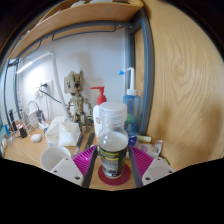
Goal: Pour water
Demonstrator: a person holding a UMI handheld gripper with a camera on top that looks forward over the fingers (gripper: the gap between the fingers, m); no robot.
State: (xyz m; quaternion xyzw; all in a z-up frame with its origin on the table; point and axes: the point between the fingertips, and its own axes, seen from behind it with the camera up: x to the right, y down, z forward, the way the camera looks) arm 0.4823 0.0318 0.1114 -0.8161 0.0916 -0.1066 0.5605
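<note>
- A wooden cabinet wall (185,80) rises beyond your right finger, and a wooden shelf (95,15) runs overhead — together they frame everything ahead of the fingers.
- The wooden surface (25,150) stretches out past your left finger, crowded with small items too small to name.
- A white plastic container (110,113) stands just beyond the fingers, directly behind the jar.
- A clear squeeze bottle with a blue nozzle (130,95) stands farther ahead, toward the right-finger side, close against the cabinet wall.
- A red-topped pump bottle (99,95) sits behind the white container, well beyond the fingers.
- A small wooden robot figure (74,95) stands upright far ahead, off to the left-finger side, with a white box (66,133) in front of it.
- The glass jar (113,150), dark lid on top and a label on its side, stands between your fingers on a round pink coaster (114,177).
- Your gripper (113,163) has its fingers apart — the pink pads (84,156) flank the jar with a gap showing at either side, so nothing is clamped.
</note>
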